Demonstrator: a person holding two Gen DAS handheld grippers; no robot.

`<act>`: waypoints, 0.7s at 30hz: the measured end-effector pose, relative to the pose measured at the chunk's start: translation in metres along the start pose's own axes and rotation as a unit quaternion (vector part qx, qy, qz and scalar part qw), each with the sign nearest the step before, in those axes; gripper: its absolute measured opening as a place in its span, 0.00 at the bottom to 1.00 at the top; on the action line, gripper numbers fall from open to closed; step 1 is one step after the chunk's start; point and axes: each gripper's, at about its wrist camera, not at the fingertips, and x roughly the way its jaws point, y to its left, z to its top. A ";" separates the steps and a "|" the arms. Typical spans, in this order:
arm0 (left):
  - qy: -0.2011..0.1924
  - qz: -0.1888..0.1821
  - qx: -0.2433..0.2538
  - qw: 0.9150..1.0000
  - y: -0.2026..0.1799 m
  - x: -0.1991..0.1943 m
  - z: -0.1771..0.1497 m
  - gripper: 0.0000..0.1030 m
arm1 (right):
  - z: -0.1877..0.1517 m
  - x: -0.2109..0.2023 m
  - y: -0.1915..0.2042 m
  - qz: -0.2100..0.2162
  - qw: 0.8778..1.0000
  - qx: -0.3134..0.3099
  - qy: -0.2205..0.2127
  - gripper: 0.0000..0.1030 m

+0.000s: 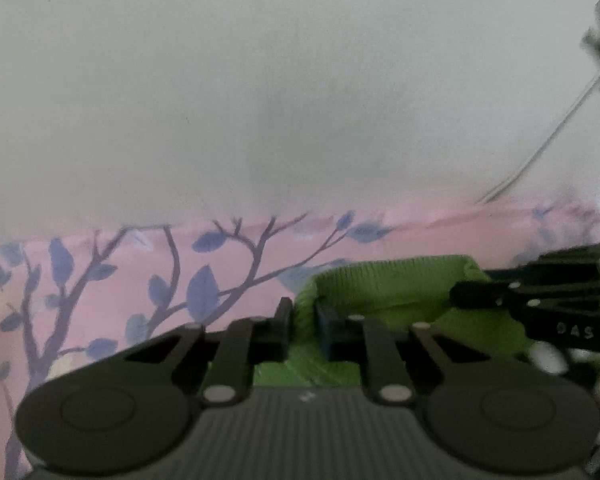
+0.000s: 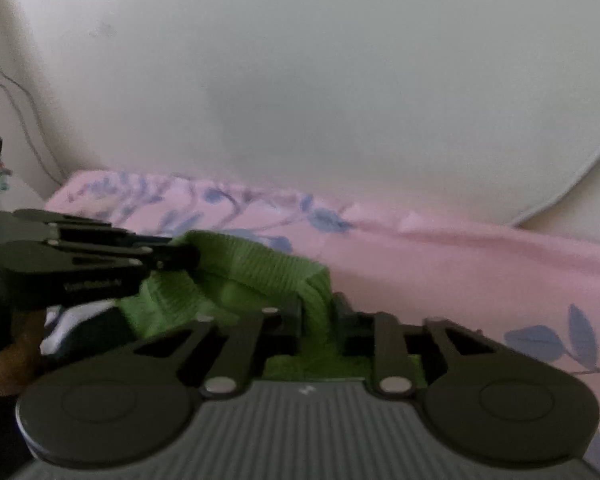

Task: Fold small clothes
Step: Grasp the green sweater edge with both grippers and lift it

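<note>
Wall (image 1: 300, 80): pale, blank, rising behind the green garment and filling the upper part of both your wrist views; a thin cable (image 1: 548, 140) runs down it beyond the garment.

Bed sheet (image 1: 100, 280): pink with a blue leaf-and-branch print, spread under and around the green garment, reaching back to the wall.

Green garment (image 1: 392, 288): small, ribbed knit, bright green. It is held up off the sheet between your two grippers, its top edge stretched from one to the other and the rest sagging below.

Your left gripper (image 1: 300, 320): jaws drawn in narrow, pinching one end of the garment's upper edge; green fabric shows between the fingers.

Your right gripper (image 2: 318, 312): jaws likewise narrow, clamped on a fold at the garment's opposite end. In this view your left gripper comes in from the side, its tip buried in the green knit.
</note>
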 end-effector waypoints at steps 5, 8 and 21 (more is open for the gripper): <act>-0.071 -0.046 0.007 0.996 -0.010 -0.099 -0.031 0.12 | -0.027 -0.093 0.038 0.022 0.997 -0.042 -0.067 0.15; -0.101 -0.067 0.019 0.992 -0.021 -0.151 -0.071 0.12 | -0.066 -0.148 0.067 0.038 0.992 -0.075 -0.091 0.14; -0.037 -0.079 0.010 0.996 -0.047 -0.196 -0.249 0.20 | -0.263 -0.198 0.142 -0.036 0.990 -0.114 -0.073 0.29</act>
